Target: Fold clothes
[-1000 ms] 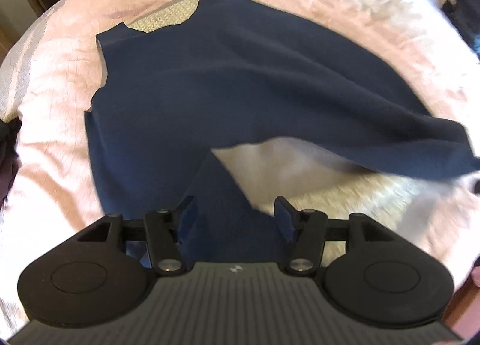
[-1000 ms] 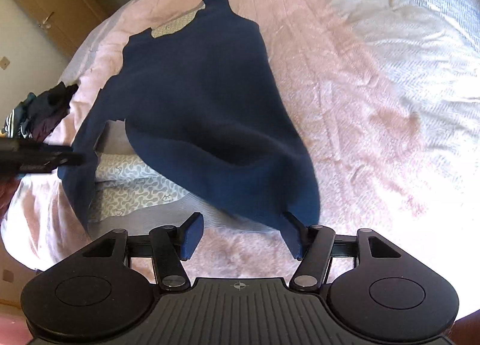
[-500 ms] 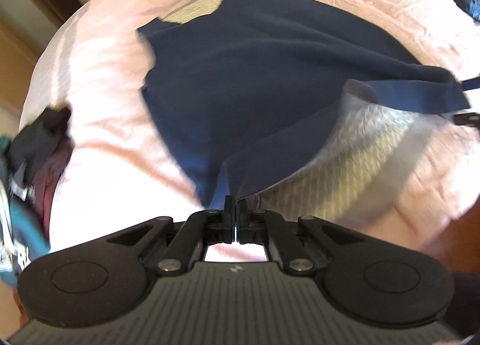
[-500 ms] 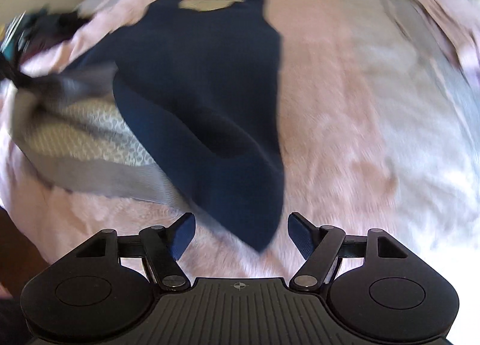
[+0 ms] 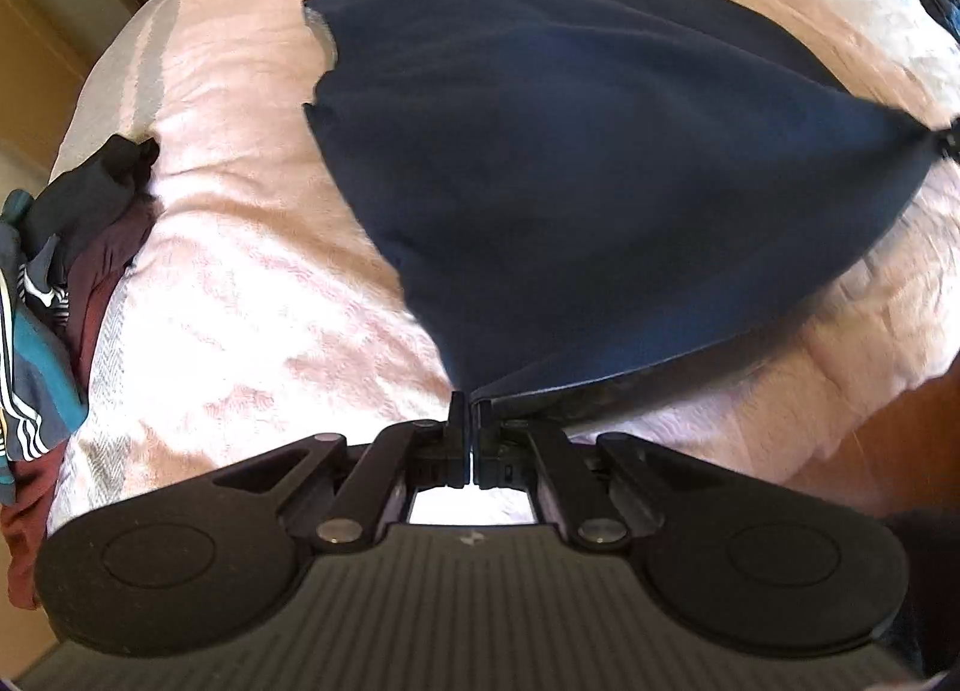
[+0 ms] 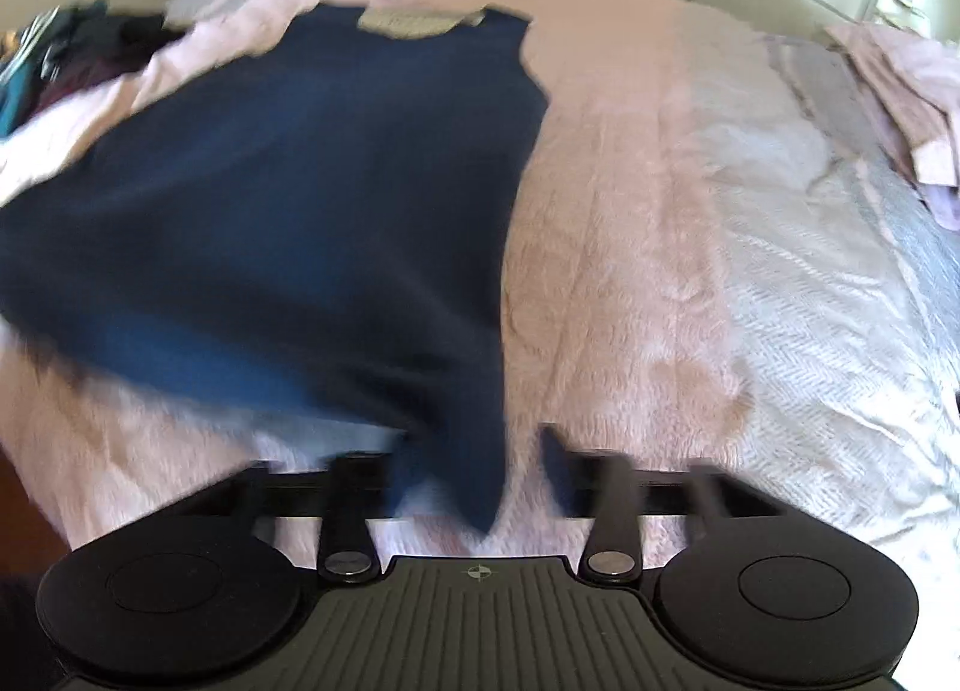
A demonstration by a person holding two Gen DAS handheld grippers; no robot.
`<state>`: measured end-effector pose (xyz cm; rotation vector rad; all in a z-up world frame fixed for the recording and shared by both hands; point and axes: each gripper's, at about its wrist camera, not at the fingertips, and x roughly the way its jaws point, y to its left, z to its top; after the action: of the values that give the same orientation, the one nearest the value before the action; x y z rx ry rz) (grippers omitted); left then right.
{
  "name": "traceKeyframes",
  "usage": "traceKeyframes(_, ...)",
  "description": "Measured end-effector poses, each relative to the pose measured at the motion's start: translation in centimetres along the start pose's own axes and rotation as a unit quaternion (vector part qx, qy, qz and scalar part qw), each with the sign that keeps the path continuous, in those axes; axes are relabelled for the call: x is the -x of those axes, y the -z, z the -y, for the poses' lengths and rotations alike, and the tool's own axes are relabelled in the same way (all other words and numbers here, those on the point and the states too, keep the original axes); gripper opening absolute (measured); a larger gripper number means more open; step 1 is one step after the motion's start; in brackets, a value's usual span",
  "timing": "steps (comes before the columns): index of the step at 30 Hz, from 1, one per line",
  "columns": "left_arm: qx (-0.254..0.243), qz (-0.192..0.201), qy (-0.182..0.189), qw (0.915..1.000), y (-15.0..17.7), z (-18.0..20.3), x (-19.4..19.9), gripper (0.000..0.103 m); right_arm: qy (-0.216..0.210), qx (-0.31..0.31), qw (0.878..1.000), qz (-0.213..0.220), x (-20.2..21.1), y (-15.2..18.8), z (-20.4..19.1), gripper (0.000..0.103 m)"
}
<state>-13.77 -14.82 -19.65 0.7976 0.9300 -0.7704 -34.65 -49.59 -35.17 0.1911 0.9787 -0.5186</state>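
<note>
Our left gripper [image 5: 469, 412] has its fingers pinched on the hem corner of the navy top [image 5: 570, 162] spread on the bed [image 5: 252, 295]; our right gripper [image 6: 474, 469] stands open around the other corner, so that side may slip

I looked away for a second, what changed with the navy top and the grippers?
The left gripper closed on the navy top's hem corner and pulled it taut, hiding the patterned lining. The right gripper stays open around the other corner. The collar end remains on the bed.
</note>
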Motion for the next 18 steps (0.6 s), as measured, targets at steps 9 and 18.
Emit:
traceKeyframes(9, -0.009, -0.024, 0.008, 0.9996, 4.1, -0.8, 1.9, 0.0, -0.041, 0.096, 0.994, -0.01, 7.4, -3.0, -1.3, 0.003)
traceKeyframes(18, 0.024, -0.071, 0.025, 0.9969, 7.5, -1.4, -2.3, 0.0, -0.042, 0.056, 0.99, -0.124, 3.0, 1.0, -3.2, 0.003)
